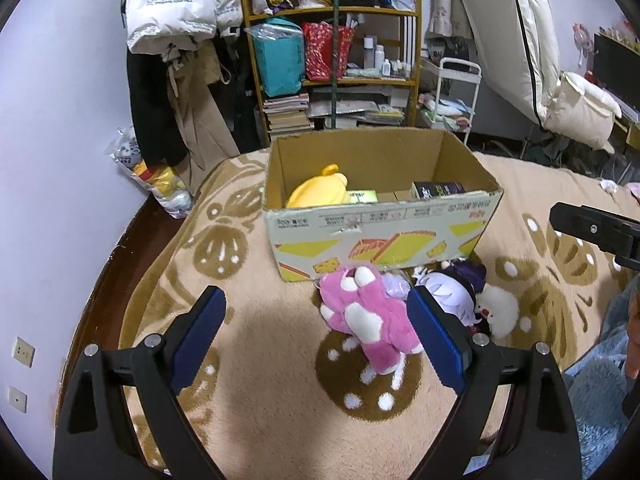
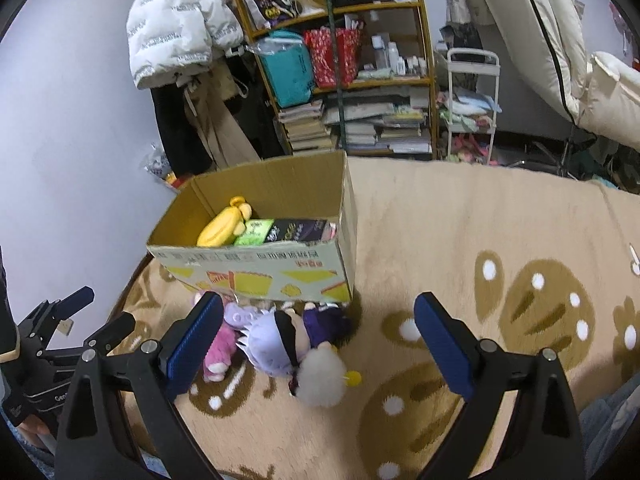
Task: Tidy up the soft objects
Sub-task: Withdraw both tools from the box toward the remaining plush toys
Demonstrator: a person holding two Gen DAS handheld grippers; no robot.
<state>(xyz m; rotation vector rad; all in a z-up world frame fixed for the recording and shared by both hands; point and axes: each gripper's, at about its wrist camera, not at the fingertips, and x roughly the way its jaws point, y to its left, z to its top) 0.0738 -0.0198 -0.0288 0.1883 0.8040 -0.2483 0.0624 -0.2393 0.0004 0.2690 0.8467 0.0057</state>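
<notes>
A pink and white plush (image 1: 368,316) lies on the beige blanket just in front of a cardboard box (image 1: 380,236). Beside it lie a doll with pale lilac hair and dark clothes (image 2: 280,340) and a white fluffy plush (image 2: 322,376). My left gripper (image 1: 316,320) hovers open above the blanket, its right pad close to the pink plush, nothing between the pads. My right gripper (image 2: 318,326) is open too, above the doll and the fluffy plush, apart from them. A yellow plush (image 1: 318,192) and small boxes lie inside the cardboard box (image 2: 256,276).
The blanket (image 2: 460,240) covers a bed whose left edge drops toward a wall. A wooden shelf (image 1: 332,60) packed with books and bags stands behind, with hanging jackets (image 1: 176,8) and a white trolley (image 2: 472,104). The other gripper (image 2: 60,336) shows at far left.
</notes>
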